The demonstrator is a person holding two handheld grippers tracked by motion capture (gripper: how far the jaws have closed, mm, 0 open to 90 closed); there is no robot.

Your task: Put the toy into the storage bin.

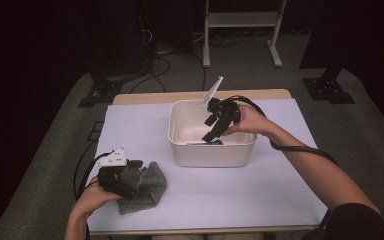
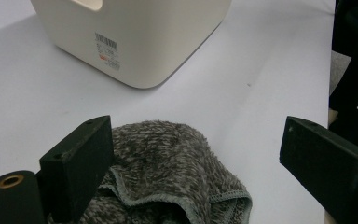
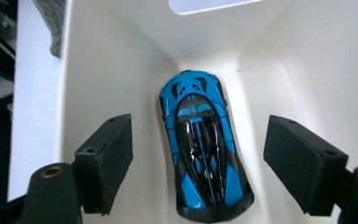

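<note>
A blue and black toy car (image 3: 200,149) lies on the floor of a cream plastic bin (image 1: 212,155) at the table's centre. My right gripper (image 1: 211,135) points down into the bin, open, its jaws standing apart on either side of the car (image 1: 213,142) and above it, not touching. A crumpled grey towel (image 1: 147,185) lies at the front left. My left gripper (image 1: 137,171) hovers at the towel (image 2: 168,172), jaws wide apart and open; the left fingertip (image 2: 81,163) overlaps the towel's edge, the right one is off it.
A white sheet (image 1: 145,130) covers the table. The bin (image 2: 140,42) carries a barcode label (image 2: 107,51) on its outer wall. A white frame (image 1: 240,22) and black stand bases (image 1: 330,87) stand on the floor beyond the far edge.
</note>
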